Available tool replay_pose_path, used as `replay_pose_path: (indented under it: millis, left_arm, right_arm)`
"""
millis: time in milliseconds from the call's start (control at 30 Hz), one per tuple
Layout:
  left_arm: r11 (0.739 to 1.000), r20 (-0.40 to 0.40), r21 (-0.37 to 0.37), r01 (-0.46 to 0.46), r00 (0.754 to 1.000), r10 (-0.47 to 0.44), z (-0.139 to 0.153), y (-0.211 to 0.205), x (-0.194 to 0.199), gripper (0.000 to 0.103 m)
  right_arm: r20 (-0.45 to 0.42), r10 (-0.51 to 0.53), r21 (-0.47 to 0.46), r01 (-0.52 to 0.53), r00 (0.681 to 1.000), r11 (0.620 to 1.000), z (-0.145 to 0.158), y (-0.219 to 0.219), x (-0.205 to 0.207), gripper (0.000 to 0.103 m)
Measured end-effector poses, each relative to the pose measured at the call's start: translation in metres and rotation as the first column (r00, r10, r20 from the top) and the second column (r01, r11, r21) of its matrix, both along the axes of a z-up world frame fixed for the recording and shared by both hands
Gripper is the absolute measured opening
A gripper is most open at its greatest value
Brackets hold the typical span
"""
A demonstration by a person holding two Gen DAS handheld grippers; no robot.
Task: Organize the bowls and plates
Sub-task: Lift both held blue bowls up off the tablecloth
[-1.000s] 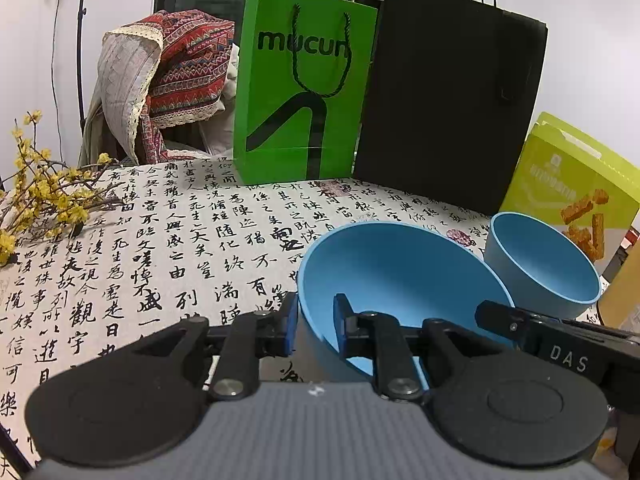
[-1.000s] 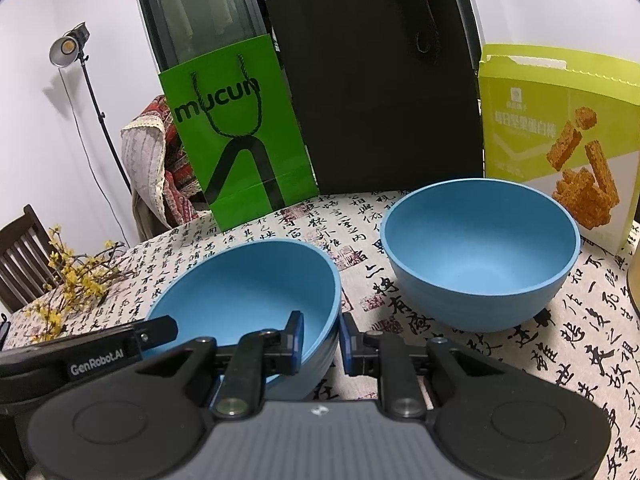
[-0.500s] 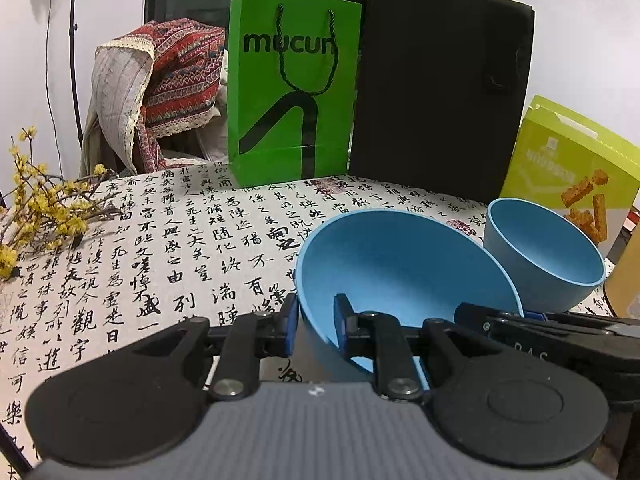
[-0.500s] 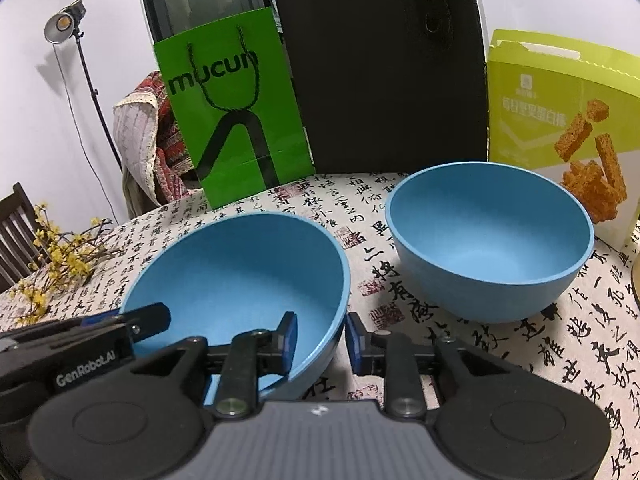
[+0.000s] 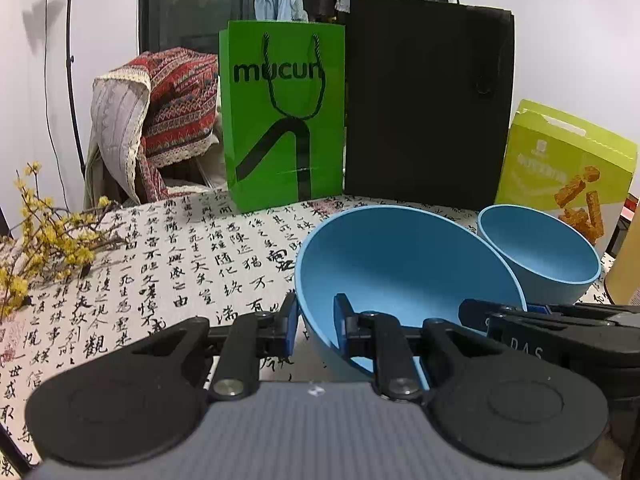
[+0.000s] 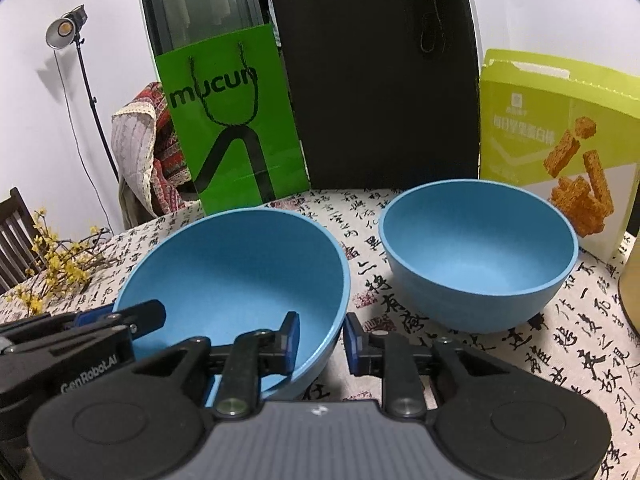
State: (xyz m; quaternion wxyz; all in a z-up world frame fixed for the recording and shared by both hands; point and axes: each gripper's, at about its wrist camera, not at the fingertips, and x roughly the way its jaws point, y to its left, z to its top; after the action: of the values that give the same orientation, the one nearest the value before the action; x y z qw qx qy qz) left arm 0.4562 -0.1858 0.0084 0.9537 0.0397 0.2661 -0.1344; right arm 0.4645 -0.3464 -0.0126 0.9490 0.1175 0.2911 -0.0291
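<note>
A wide blue bowl (image 5: pixel 400 264) is held off the table, tilted, by both grippers. My left gripper (image 5: pixel 316 330) is shut on its left rim, one finger inside and one outside. My right gripper (image 6: pixel 322 338) is shut on its right rim (image 6: pixel 332 320); it also shows in the left wrist view (image 5: pixel 520 320). The same bowl fills the right wrist view (image 6: pixel 240 268), with the left gripper (image 6: pixel 132 320) at its left edge. A second, deeper blue bowl (image 6: pixel 480 252) stands on the tablecloth to the right, also in the left wrist view (image 5: pixel 544 252).
A green paper bag (image 5: pixel 284 116), a black paper bag (image 5: pixel 428 104) and a yellow-green snack box (image 6: pixel 560 128) stand at the back of the table. Yellow flower twigs (image 5: pixel 44 236) lie at the left. A yellowish container (image 6: pixel 632 280) stands at the right edge.
Both grippers have lifted the wide bowl off the tablecloth and raised it, tilting it, toward the deeper bowl. The deeper bowl has not moved.
</note>
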Motion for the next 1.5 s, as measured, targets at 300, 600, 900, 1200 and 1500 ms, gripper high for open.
replay_pose_path:
  millis: [300,600,900,1200,1500]
  left_arm:
    - [1.0,0.023,0.02,-0.001,1.0,0.0,0.002,-0.002,-0.004,0.019]
    - [0.999,0.053,0.03,0.013,0.998,-0.014,0.005,-0.004,-0.01,0.019]
    - [0.999,0.106,0.046,-0.003,0.994,-0.002,0.025,-0.006,-0.022,0.019]
    - [0.999,0.129,0.051,-0.01,0.992,0.004,0.05,-0.005,-0.05,0.019]
    - [0.999,0.151,0.018,-0.034,0.988,0.031,0.069,0.002,-0.088,0.019]
  right_arm:
    - [0.008,0.006,-0.001,-0.006,1.0,1.0,0.001,-0.001,-0.001,0.023]
    - [0.02,0.003,-0.012,-0.003,1.0,1.0,0.004,0.0,-0.006,0.023]
    - [0.061,0.0,-0.047,0.003,0.998,0.999,0.021,0.007,-0.018,0.023]
    - [0.081,-0.001,-0.038,0.004,0.997,0.999,0.047,0.007,-0.04,0.023]
    - [0.137,-0.002,-0.08,0.013,0.991,0.997,0.078,0.011,-0.081,0.023]
